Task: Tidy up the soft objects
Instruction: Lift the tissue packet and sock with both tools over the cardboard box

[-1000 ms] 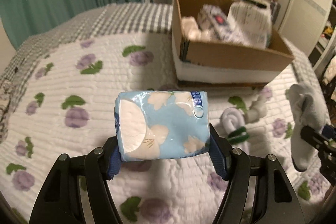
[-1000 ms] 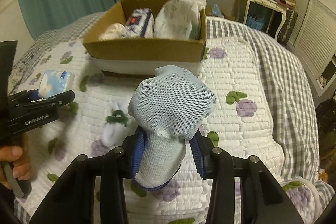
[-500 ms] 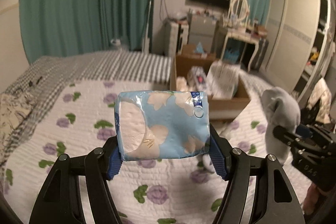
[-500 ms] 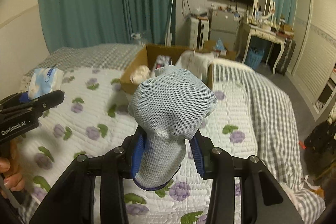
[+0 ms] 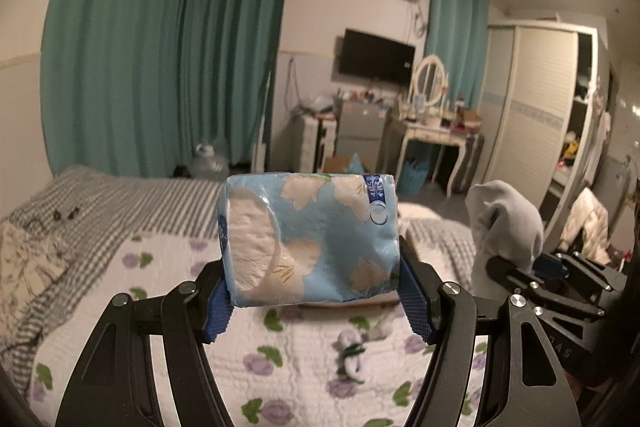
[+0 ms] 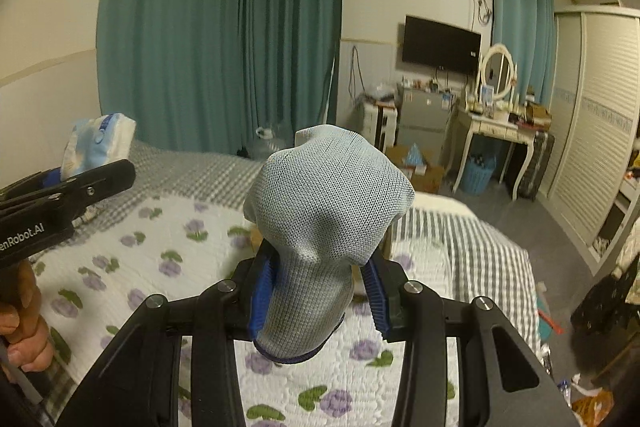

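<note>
Left wrist view: the left claw [image 5: 314,297] pinches a tissue pack [image 5: 308,239] held above the bed [image 5: 168,267]. Right wrist view: the right claw [image 6: 316,293] pinches a grey sock [image 6: 320,227], also clear of the bed. The step in hand is probably carrying both to a container; keep both grips firm and the two claws apart. A small white bundle [image 5: 352,351] lies on the near quilt. No box is clearly visible; each held item blocks the view ahead.
</note>
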Demonstrator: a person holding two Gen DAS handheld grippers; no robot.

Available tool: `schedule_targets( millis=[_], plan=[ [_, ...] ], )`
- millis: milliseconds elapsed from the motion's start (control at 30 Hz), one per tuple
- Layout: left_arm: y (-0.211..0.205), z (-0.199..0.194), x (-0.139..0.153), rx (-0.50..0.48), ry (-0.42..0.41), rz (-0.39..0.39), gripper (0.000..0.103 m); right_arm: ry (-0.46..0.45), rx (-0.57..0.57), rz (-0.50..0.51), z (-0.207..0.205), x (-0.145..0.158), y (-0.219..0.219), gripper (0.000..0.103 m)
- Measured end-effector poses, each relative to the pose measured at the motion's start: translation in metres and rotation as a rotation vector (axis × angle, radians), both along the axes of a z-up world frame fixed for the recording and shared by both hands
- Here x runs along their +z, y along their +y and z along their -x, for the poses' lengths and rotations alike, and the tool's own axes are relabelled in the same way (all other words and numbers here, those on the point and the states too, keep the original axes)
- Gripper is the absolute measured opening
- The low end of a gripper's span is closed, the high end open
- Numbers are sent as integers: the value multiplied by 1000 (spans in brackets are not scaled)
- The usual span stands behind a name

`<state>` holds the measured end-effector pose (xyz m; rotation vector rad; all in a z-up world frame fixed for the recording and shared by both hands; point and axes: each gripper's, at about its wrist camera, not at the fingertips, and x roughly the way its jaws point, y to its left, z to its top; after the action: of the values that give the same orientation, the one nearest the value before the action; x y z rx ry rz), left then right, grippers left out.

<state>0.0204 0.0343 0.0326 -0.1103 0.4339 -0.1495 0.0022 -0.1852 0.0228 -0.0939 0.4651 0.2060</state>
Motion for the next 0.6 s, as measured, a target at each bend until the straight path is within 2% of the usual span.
schedule_targets(
  millis=[300, 600],
  plan=[
    [-7, -19, 25, -19, -63, 18, 68, -80, -12, -5, -5, 35, -1, 41],
    [-14, -56, 29, -24, -53, 25, 68, -115, -17, -11, -32, 46, -9, 41]
  ],
)
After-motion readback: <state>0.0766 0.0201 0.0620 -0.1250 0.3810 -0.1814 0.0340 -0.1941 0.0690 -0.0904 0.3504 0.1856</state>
